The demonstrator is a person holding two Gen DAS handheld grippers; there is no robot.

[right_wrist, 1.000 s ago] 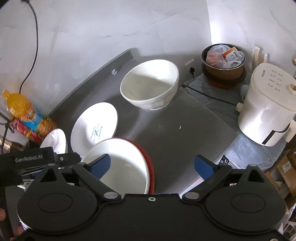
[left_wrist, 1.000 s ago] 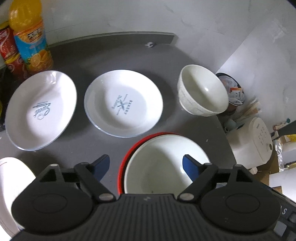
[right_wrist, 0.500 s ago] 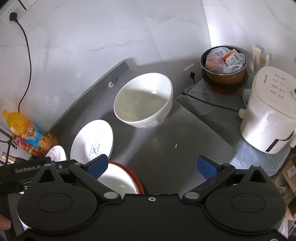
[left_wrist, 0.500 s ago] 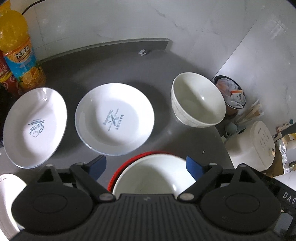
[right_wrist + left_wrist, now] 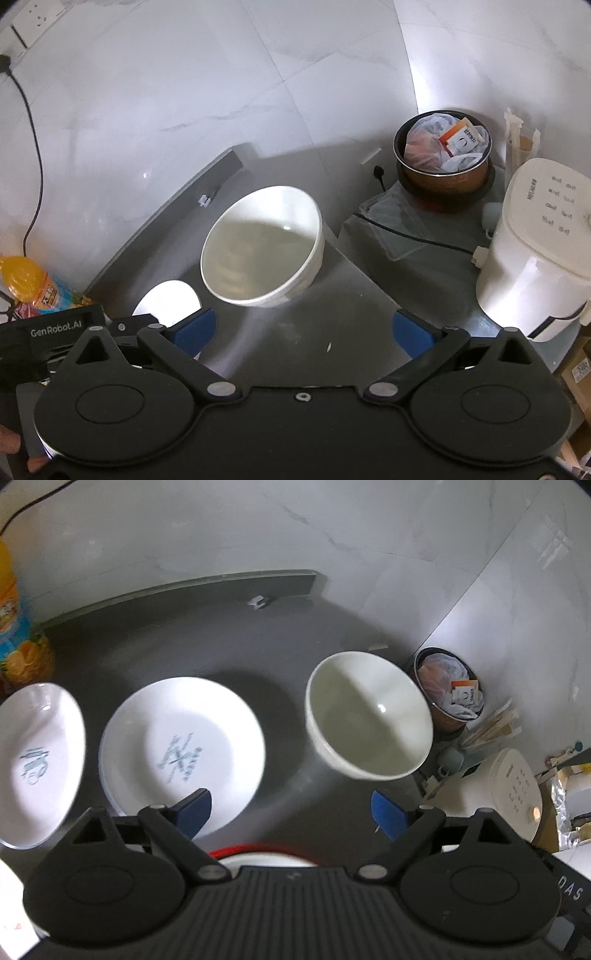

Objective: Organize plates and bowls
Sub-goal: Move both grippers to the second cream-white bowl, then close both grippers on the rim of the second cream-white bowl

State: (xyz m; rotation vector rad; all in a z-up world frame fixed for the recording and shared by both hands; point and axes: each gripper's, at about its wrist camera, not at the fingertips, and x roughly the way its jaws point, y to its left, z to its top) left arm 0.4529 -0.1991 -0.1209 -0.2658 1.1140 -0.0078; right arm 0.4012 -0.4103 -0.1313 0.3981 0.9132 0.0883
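Note:
A deep white bowl (image 5: 369,716) (image 5: 264,247) stands on the grey counter at the right. Left of it lies a white round plate (image 5: 181,753) with a blue print, and an oval white plate (image 5: 37,764) lies further left. A red-rimmed white bowl (image 5: 258,854) peeks out just under my left gripper (image 5: 291,810), which is open and empty above the counter. My right gripper (image 5: 303,330) is open too, hovering before the deep bowl with nothing between its fingers. The left gripper's body (image 5: 59,328) shows at the left of the right wrist view.
An orange drink bottle (image 5: 14,627) (image 5: 29,280) stands at the counter's back left. Beyond the counter's right edge sit a brown pot (image 5: 443,173) stuffed with bags and a white kettle (image 5: 535,251). A black cable (image 5: 413,236) runs there. The marble wall is close behind.
Both grippers have pulled back and up: the plates and deep bowl have slid lower and smaller in view, and the red-rimmed bowl has nearly gone under the left gripper.

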